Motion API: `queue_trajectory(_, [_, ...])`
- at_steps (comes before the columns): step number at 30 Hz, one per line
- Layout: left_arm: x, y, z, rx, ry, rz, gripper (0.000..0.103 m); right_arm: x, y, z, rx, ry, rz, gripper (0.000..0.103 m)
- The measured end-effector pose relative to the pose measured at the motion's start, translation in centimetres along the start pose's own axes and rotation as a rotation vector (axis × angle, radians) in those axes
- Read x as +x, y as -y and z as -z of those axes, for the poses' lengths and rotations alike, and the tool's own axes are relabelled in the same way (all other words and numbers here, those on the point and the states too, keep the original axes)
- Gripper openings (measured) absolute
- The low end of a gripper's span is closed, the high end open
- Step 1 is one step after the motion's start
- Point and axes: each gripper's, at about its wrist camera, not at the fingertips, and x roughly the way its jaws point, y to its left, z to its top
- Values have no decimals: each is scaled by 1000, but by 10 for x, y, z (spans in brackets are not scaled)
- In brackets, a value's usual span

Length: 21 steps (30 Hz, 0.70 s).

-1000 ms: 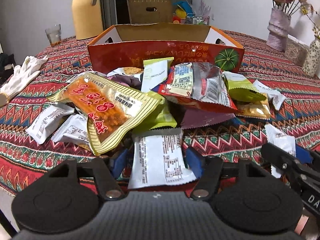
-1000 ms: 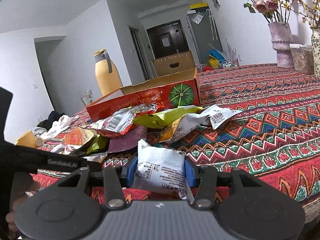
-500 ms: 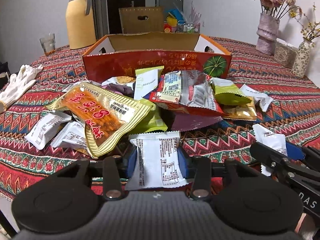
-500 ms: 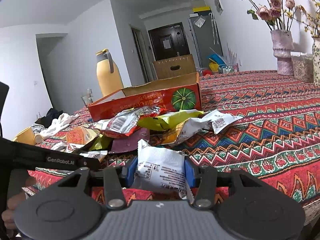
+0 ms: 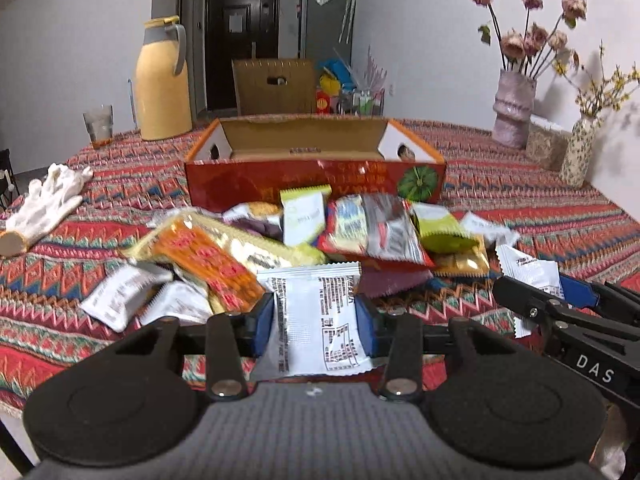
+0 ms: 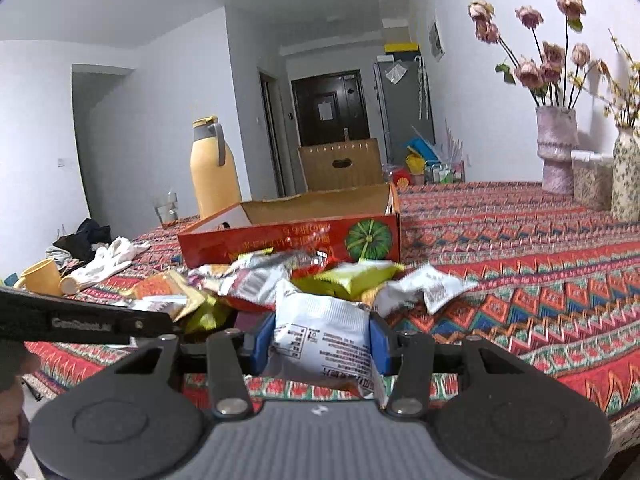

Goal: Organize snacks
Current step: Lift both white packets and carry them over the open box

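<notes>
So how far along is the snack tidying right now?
Nothing visibly done: no snacks show inside the red box. In hand: left claw and right claw each grip a white packet. Left: the pile of snacks before the box.

Both my grippers are clamped down right now, one packet each.

My left gripper (image 5: 316, 322) has its two blue pads squeezed against the sides of a white snack packet (image 5: 316, 316), which sits upright between them, and the whole thing tilts down a bit toward the table. My right gripper (image 6: 320, 344) does the same with a crinkly white packet (image 6: 322, 336), blue pads tight on both edges, aimed closer to level. From the left camera, the right gripper's black fingers poke in at the lower right. A bit of hand (image 6: 12, 404) shows at the right camera's far left edge.
</notes>
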Motion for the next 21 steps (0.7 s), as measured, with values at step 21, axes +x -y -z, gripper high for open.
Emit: queue_trajectory(21, [62, -31, -106, -6, 114, -14, 43, 95, -7, -91, -57, 52, 52, 49])
